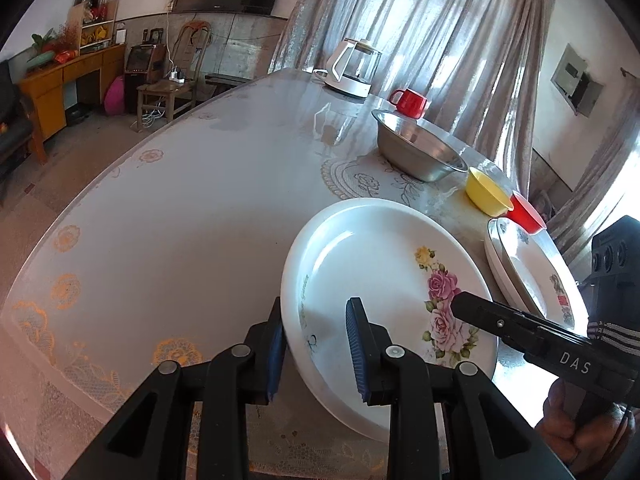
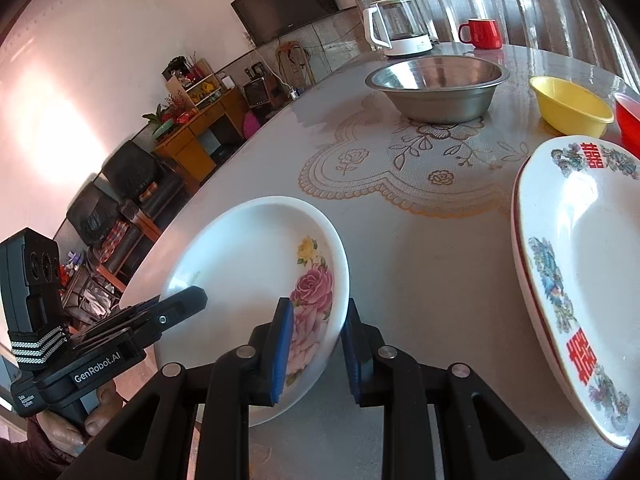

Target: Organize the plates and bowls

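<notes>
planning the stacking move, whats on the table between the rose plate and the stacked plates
Nothing: only bare tablecloth separates the rose plate from the stacked plates, clearest in the right wrist view.

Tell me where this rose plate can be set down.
Free: bare tablecloth between the white rose-patterned plate and the red-character plate stack, before the steel bowl. Crowded: right edge, with the yellow bowl.

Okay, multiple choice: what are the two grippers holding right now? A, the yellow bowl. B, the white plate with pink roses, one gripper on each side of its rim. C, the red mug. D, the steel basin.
B: the left gripper and the right gripper each clamp the rim of the rose plate, on opposite sides of it, while the other dishes sit untouched farther back on the table.
</notes>
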Motion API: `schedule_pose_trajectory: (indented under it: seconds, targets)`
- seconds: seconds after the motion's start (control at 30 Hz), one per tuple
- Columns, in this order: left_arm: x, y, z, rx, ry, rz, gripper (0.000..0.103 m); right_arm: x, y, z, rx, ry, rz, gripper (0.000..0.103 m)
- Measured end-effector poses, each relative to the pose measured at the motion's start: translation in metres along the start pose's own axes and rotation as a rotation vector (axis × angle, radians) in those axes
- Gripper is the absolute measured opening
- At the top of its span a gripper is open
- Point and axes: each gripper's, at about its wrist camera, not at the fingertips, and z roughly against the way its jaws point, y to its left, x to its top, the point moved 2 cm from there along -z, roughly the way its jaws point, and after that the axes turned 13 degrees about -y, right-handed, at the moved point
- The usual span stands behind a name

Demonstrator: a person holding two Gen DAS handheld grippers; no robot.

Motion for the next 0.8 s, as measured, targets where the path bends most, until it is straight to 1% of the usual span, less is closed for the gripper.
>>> schedule_pose_trajectory:
  seconds: [0.2,0.43,0.63,0.8]
  targets:
    - [0.004,-0.006,0.002,-0.014,-0.004,-0.008,0.028,0.007,-0.002,0.011,0.015,-0.035,-0.018,0.024]
    - [0.013,-0.027,0.003,-0.056,-0.019,-0.035,0.029,0.013,-0.010,0.026,0.003,-0.075,-0.043,0.024]
    - [0.021,-0.053,0.001,-0.114,-0.033,-0.078,0.030,0.021,-0.023,0.047,-0.026,-0.126,-0.068,0.024]
    - [0.030,-0.085,-0.005,-0.181,-0.037,-0.126,0.030,0.024,-0.041,0.070,-0.074,-0.173,-0.101,0.024]
